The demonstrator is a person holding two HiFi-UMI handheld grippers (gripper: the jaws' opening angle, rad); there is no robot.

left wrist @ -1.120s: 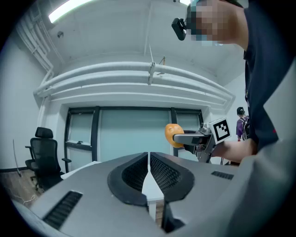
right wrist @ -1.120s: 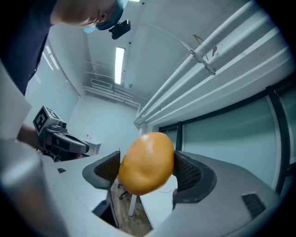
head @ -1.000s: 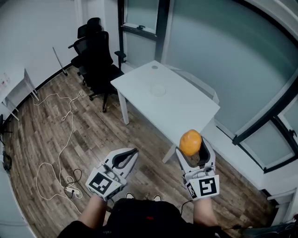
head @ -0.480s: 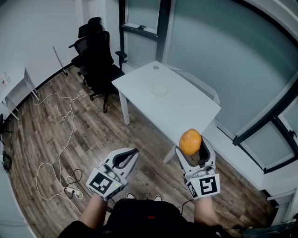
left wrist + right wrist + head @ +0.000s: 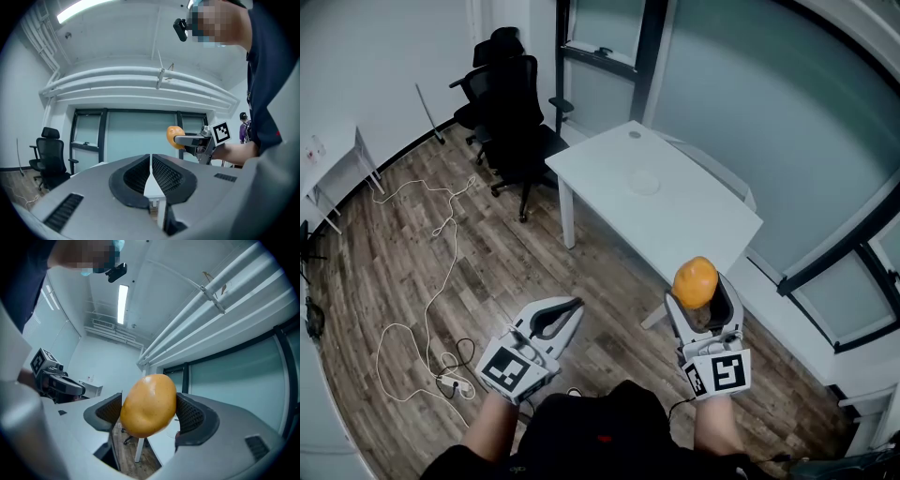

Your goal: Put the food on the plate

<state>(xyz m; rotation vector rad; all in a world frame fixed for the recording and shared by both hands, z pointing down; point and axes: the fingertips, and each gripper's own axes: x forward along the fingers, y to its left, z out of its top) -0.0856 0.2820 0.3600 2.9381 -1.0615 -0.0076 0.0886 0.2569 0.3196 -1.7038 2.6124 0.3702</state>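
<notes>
Since the earlier frame, the table (image 5: pixel 694 220) has been brought slightly nearer in the head view. The orange food (image 5: pixel 695 281) is clamped in the right gripper (image 5: pixel 701 302), held in the air short of the table. The left gripper (image 5: pixel 555 316) is closed on nothing. Transport is judged under way; carrying the food over the pale plate (image 5: pixel 644 184) is required next.

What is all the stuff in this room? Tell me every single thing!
table: one, white, middle of the room
plate: one, pale, on the table
food: one, orange, held in the air short of the table
chairs: two, black, beyond the table's left end
cable: one, white, trailing over the floor at left
left gripper: one, grey, shut, empty
right gripper: one, grey, shut on the food
</notes>
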